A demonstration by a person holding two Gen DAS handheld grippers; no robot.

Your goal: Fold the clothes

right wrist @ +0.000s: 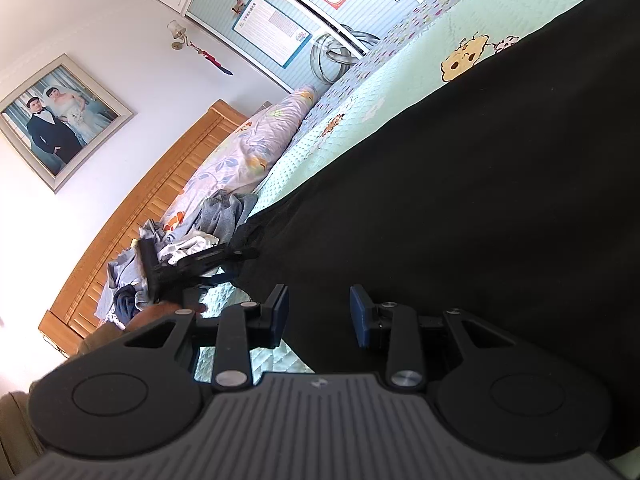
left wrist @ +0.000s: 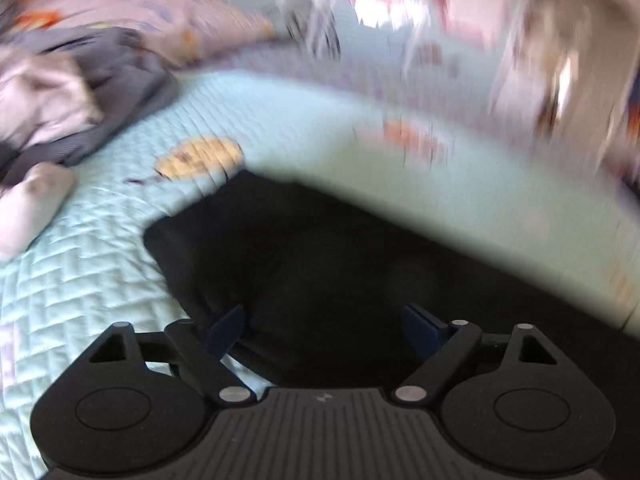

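Left wrist view motion-smeared: wall beyond pillow (left wrist: 132,12) unreadable; black garment (right wrist: 460,208) cut by frame edge right of pillow

Black garment (left wrist: 320,264) flat on quilted bedspread (left wrist: 80,300)

A: The garment (right wrist: 460,208) spread across the bed is plain black, with no print that shows.

B: And the bedspread (left wrist: 100,280) under it?

A: Pale mint green, quilted in a zigzag stitch, with yellow cartoon figures (right wrist: 464,58) and a lilac band dotted with small flowers.

B: The pillow (right wrist: 248,148)?

A: Lilac-white with blue leaves and orange blotches.

B: The heap of clothes (right wrist: 192,240) beside it?

A: Greys, white and some navy; patterns are too small to tell.

B: The headboard (right wrist: 132,232)?

A: Honey-orange wood, ribbed with slats.

B: And the grippers?

A: The left gripper (left wrist: 324,324) and the right gripper (right wrist: 319,312) are both black with dark blue pads and silver pivots.
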